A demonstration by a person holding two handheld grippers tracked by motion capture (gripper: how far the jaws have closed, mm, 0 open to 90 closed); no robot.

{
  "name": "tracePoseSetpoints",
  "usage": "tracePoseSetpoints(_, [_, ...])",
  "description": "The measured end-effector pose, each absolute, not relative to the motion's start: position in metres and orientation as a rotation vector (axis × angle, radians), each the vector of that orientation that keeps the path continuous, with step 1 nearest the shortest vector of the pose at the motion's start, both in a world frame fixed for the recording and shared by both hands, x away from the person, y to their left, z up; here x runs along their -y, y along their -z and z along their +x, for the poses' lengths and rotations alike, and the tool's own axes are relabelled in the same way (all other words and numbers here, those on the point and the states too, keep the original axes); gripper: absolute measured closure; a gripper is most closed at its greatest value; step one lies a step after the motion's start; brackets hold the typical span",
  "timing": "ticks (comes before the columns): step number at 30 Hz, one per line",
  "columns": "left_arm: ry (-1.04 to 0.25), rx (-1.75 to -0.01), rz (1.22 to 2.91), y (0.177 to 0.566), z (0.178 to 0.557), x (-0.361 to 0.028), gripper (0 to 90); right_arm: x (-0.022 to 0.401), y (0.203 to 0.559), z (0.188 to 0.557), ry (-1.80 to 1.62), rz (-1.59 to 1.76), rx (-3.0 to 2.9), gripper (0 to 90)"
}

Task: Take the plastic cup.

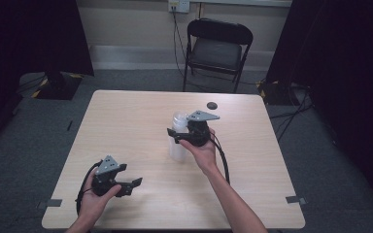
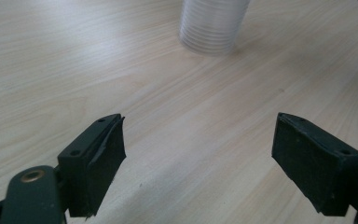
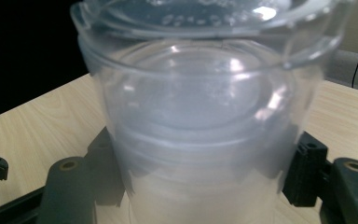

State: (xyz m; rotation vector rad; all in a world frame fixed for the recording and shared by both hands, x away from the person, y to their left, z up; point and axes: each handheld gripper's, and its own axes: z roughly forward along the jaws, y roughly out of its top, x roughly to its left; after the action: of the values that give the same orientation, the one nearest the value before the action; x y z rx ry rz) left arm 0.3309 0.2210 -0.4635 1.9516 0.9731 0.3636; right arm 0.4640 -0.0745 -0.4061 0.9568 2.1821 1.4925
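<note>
Right claw (image 1: 176,136) is clamped on the clear plastic jar (image 1: 178,141), standing upright mid-worktop (image 1: 126,126). Left claw (image 2: 198,161) sits with jaws apart, empty, jar well ahead of it.

Wooden table (image 1: 126,126) carries clear plastic container (image 1: 177,145), dark disc (image 1: 212,105)
</note>
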Motion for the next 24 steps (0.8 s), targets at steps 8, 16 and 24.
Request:
tracePoseSetpoints(8, [-0.367, -0.964, 1.953, 0.464, 0.331, -0.220, 18.5, 0.073, 0.400, 0.463, -1.503, 0.944, -2.161, 30.9])
tracePoseSetpoints(16, [-0.364, -0.939, 1.955, 0.464, 0.330, -0.219, 18.7, 0.074, 0.395, 0.463, -1.527, 0.942, -2.139, 31.1])
tracePoseSetpoints(24, [-0.356, -0.943, 1.963, 0.464, 0.330, -0.218, 19.0, 0.078, 0.387, 0.461, -1.532, 0.932, -2.122, 31.5])
